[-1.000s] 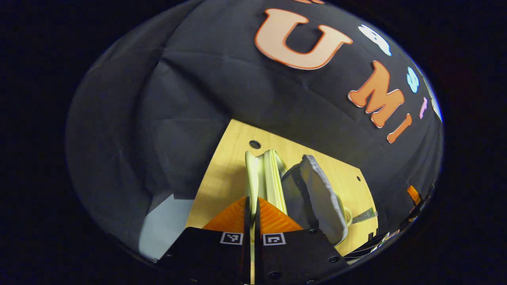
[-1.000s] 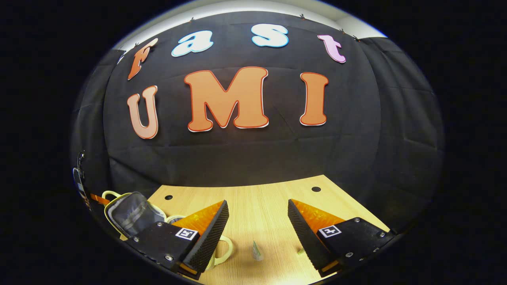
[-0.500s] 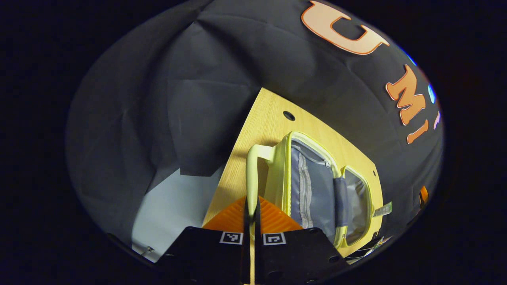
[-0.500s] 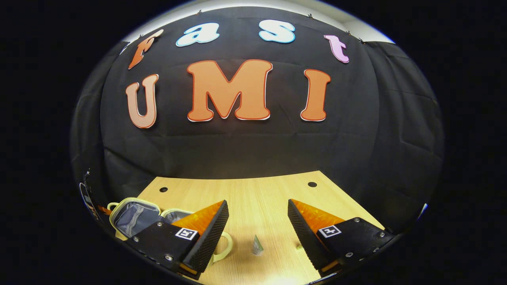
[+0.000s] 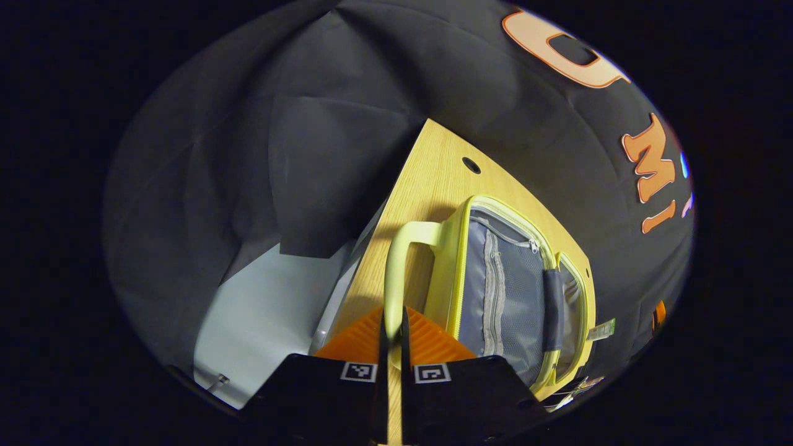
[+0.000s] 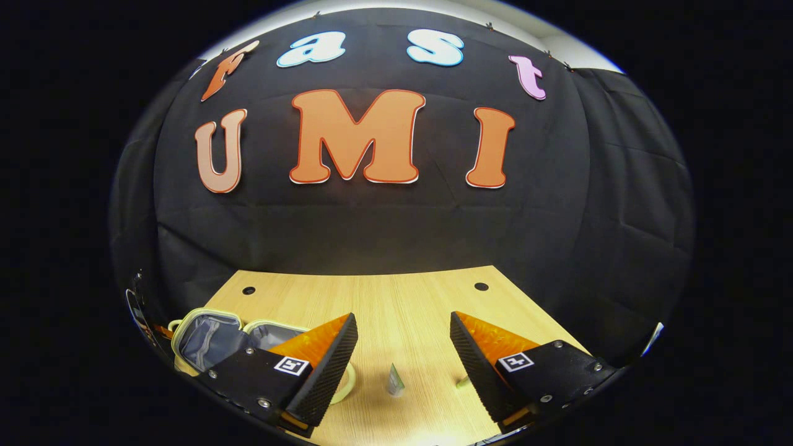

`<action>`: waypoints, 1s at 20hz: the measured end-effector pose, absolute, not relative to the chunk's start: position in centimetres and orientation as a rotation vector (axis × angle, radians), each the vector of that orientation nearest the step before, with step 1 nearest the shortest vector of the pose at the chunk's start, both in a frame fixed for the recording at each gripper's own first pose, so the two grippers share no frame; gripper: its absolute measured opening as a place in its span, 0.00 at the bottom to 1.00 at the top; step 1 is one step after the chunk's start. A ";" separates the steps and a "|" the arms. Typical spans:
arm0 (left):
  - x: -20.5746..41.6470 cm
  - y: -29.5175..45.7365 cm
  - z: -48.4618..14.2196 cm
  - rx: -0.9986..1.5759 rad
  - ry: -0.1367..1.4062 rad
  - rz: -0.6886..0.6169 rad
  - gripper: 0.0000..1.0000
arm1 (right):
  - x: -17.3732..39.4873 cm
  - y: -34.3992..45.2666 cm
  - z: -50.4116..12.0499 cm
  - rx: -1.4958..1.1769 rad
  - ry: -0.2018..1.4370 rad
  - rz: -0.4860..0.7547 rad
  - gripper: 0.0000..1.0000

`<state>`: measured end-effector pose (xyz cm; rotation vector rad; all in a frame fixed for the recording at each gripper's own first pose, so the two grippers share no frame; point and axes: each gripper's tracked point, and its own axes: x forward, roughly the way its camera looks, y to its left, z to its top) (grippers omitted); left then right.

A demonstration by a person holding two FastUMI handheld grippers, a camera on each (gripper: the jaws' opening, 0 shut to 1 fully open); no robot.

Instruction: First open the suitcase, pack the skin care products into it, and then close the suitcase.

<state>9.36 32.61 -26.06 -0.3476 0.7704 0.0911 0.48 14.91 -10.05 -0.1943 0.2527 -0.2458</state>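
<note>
Left gripper [image 5: 391, 331], bottom centre, pinches the handle [image 5: 396, 266] of the open suitcase [image 5: 514, 291], centre-right on the table [image 5: 433, 167]. Right gripper [image 6: 403, 353] spread; small tube [image 6: 394, 379] stands between its fingers. Tube likely light, squashy: grip mid-body. Handle looks stiff.

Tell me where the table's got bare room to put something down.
Bare wood runs from the small tube back to the two holes near the booth's wall, between the open right gripper fingers. The table's left corner is crowded: the open suitcase lies there, the left gripper shut on its handle.
</note>
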 end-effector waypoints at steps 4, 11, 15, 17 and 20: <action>9.1 33.1 -25.0 -0.252 0.780 0.154 0.24 | 0.7 14.4 -10.0 -0.187 0.248 -0.245 0.95; 9.9 31.2 -17.1 -0.058 0.612 0.232 0.89 | 1.5 12.5 -10.7 -0.182 0.250 -0.226 0.95; 11.6 25.8 -11.9 0.026 0.468 0.225 0.98 | 2.3 10.4 -10.9 -0.187 0.249 -0.200 0.95; 12.1 21.8 -9.8 0.051 0.415 0.203 0.98 | 2.7 8.9 -10.7 -0.193 0.247 -0.183 0.95; 13.3 15.6 -7.6 0.082 0.345 0.176 0.98 | 3.2 6.0 -10.3 -0.201 0.258 -0.147 0.95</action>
